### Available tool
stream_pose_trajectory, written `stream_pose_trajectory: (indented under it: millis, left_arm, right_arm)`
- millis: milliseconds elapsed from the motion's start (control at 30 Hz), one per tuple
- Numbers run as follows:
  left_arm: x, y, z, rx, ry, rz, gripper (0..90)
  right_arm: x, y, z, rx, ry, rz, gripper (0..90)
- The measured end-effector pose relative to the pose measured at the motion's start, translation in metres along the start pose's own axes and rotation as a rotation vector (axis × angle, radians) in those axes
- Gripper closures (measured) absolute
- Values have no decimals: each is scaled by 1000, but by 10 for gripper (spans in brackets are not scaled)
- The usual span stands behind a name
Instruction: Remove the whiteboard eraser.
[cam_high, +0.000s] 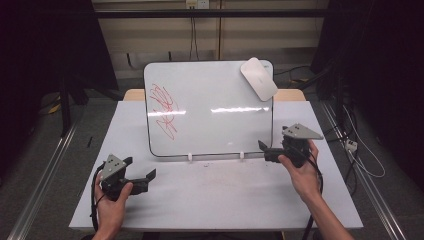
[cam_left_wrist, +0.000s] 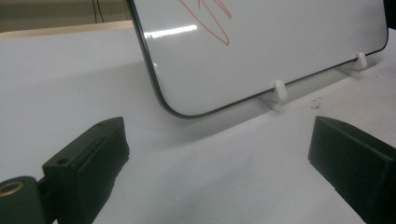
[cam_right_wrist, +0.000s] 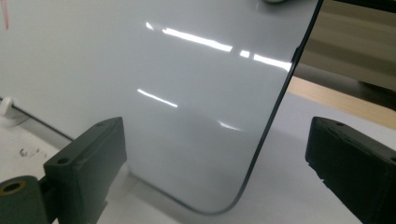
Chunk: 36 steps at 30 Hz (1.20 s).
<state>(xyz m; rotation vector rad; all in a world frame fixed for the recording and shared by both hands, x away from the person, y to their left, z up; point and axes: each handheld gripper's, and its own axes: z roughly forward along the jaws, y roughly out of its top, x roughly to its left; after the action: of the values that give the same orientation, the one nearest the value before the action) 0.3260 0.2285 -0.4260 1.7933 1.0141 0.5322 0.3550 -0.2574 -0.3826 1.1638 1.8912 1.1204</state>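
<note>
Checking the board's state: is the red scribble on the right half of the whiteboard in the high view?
No, the red scribble sits on the left half of the whiteboard.

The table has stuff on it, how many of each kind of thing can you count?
Whiteboard: 1
Eraser: 1
White clips holding the board up: 2
Tools, left and right: 2
Red scribble: 1
Total: 7

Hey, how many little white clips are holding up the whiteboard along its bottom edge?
2: left clip under the bottom edge left of centre, right clip nearer the whiteboard's right corner. Supports behind the board may be hidden.
</note>
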Motion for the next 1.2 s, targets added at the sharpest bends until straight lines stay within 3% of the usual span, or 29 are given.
stream_pose_trajectory:
  millis: [33, 67, 133, 200, 233, 333, 467, 533, 700, 1200]
  left_arm:
    - [0, 0, 0, 0, 0, 0, 46]
    - [0, 0, 0, -2, -1, 1, 46]
    - [0, 0, 1, 0, -1, 3, 46]
    - [0, 0, 1, 2, -2, 2, 46]
    - [0, 0, 1, 4, -2, 1, 46]
    - [0, -1, 1, 3, -5, -1, 46]
    - [1, 0, 0, 1, -4, -1, 46]
    - [1, 0, 0, 2, -5, -2, 46]
    - [0, -1, 2, 9, -6, 1, 46]
    - [1, -1, 3, 14, -16, -5, 46]
  right_arm:
    - [0, 0, 0, 0, 0, 0, 52]
    - [-6, 15, 3, 8, 12, 10, 57]
    - [-11, 27, 4, 5, 16, 6, 78]
    - [-13, 33, 5, 0, 8, -5, 95]
    - [-17, 46, 8, -12, 1, -25, 131]
    - [-20, 56, 10, -22, 10, -50, 110]
    - [-22, 75, 17, -33, -20, -117, 96]
    - [-23, 86, 21, -42, -62, -160, 116]
    - [-31, 106, 32, -41, -77, -162, 152]
    - [-32, 136, 67, -12, -110, -218, 201]
